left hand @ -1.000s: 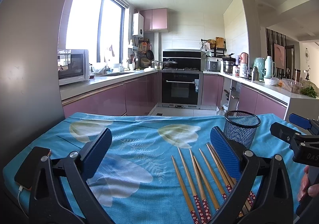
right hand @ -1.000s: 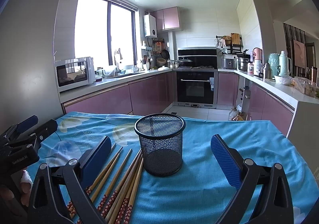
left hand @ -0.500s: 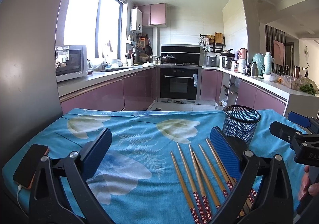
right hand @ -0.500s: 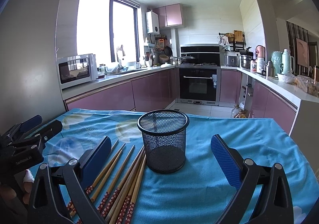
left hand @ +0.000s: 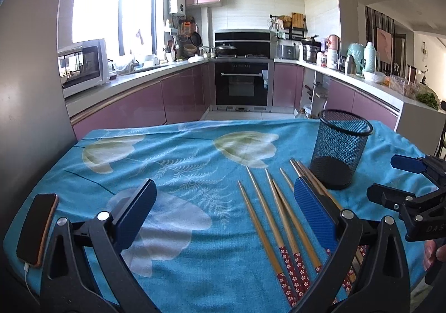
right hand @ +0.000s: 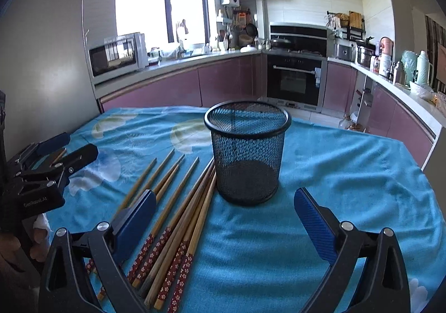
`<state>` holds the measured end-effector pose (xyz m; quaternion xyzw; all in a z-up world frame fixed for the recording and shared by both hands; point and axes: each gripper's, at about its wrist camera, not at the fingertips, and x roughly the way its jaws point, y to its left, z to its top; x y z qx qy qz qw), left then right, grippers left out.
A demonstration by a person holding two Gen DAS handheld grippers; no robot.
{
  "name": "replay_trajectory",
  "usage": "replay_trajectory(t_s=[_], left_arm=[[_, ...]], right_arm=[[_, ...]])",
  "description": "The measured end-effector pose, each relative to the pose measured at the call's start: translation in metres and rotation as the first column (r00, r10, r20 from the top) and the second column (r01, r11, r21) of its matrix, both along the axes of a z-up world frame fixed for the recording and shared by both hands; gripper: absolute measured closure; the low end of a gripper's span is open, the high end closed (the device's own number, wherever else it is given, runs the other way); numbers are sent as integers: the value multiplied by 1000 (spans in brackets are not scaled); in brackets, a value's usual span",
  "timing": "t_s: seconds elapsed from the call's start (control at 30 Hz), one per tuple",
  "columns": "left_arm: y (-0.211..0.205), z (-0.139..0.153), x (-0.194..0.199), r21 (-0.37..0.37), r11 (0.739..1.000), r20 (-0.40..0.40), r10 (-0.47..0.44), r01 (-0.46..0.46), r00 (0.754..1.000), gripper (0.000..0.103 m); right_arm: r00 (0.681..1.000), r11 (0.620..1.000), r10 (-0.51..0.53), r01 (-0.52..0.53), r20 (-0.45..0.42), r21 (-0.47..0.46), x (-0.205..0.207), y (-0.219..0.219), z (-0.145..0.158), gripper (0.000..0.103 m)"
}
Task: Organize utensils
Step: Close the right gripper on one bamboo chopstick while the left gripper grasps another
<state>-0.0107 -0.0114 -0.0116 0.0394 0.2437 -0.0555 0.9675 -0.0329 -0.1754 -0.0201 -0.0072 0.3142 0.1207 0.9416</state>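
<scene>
1. A smartphone [left hand: 37, 232] lies at the far left edge of the blue floral tablecloth [left hand: 178, 162], a white cable plugged into its near end; it sits well apart from the work, likely just parked there.
2. The left gripper [left hand: 223, 208] hovers low over the cloth with its jaws spread wide and nothing between them; its right pad sits above the chopsticks, so I judge it is lining up for a first pick.
3. The chopsticks [left hand: 274, 226] lie loose on the cloth in a rough fan, bare tips pointing away, red flowered handles towards the person; none stands in the holder, so sorting has not begun.
4. The black mesh holder [right hand: 246, 151] stands upright and empty just right of the chopstick tips, the nearest tips at or nearly at its base; an easy drop target.
5. The right gripper [right hand: 224, 214] faces the holder, jaws equally wide and empty; possibly waiting to steady it.
</scene>
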Motion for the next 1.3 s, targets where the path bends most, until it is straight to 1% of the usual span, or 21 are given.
replay_trajectory(t_s=[0.07,0.1,0.13,0.2,0.23,0.3,0.33,0.4,0.47,0.57,0.67,0.73,0.77,0.83,0.9,0.93,0.97,1.03,1.1,1.17,1.3], left_arm=[[-1,-6,6,17,1000,-38,-20,21,999,8],[-1,-10,9,21,999,-59,-38,39,998,14],[-2,-13,13,26,998,-85,-52,55,995,16],[-3,-20,21,32,997,-129,-69,74,989,23],[-4,-23,24,33,996,-149,-76,82,986,25],[-4,-30,30,26,995,-192,-93,99,977,33],[-5,-32,32,25,994,-207,-99,106,973,33],[-5,-38,37,21,992,-241,-115,123,964,40],[-6,-43,41,17,990,-271,-131,141,954,45],[-8,-50,47,26,986,-308,-147,162,940,47],[-12,-55,52,29,982,-338,-165,186,927,49],[-16,-59,57,28,980,-361,-176,199,916,52],[-17,-62,61,26,978,-377,-181,206,908,56],[-19,-64,64,26,977,-382,-187,213,905,57],[-20,-64,67,14,974,-391,-204,228,898,67],[-20,-63,68,7,973,-394,-211,232,895,70],[-21,-63,68,1,972,-396,-216,235,892,76],[-21,-62,68,-18,972,-399,-223,236,889,85],[-16,-61,68,-51,976,-398,-214,211,892,91],[-12,-60,67,-82,978,-394,-207,190,895,93],[-7,-59,64,-118,978,-394,-207,175,896,95]], right_arm=[[999,999,16,-17,-50,-31,6,6,-7,22],[997,999,26,-29,-71,-40,8,10,-10,26],[996,998,32,-36,-87,-46,11,12,-13,29],[991,997,38,-46,-124,-61,15,16,-17,40],[989,996,39,-49,-143,-70,18,18,-20,43],[984,996,41,-55,-173,-76,23,19,-24,52],[981,995,40,-57,-190,-82,24,19,-26,52],[977,994,43,-63,-210,-88,27,20,-29,57],[973,994,47,-69,-225,-90,29,19,-31,58],[966,991,49,-80,-253,-112,33,21,-34,63],[965,989,54,-87,-258,-120,36,24,-33,66],[963,988,64,-98,-261,-121,40,24,-33,70],[962,987,72,-106,-262,-119,41,26,-33,72],[959,987,90,-121,-269,-101,45,26,-33,80],[954,989,108,-133,-280,-72,47,25,-33,86],[950,989,122,-142,-287,-50,48,24,-33,92],[947,989,131,-146,-292,-30,49,24,-33,94],[945,989,137,-145,-296,-5,49,21,-33,94],[943,989,146,-143,-299,31,48,15,-32,95],[945,989,146,-134,-292,60,47,9,-30,97],[950,987,152,-129,-273,99,42,0,-24,97]])
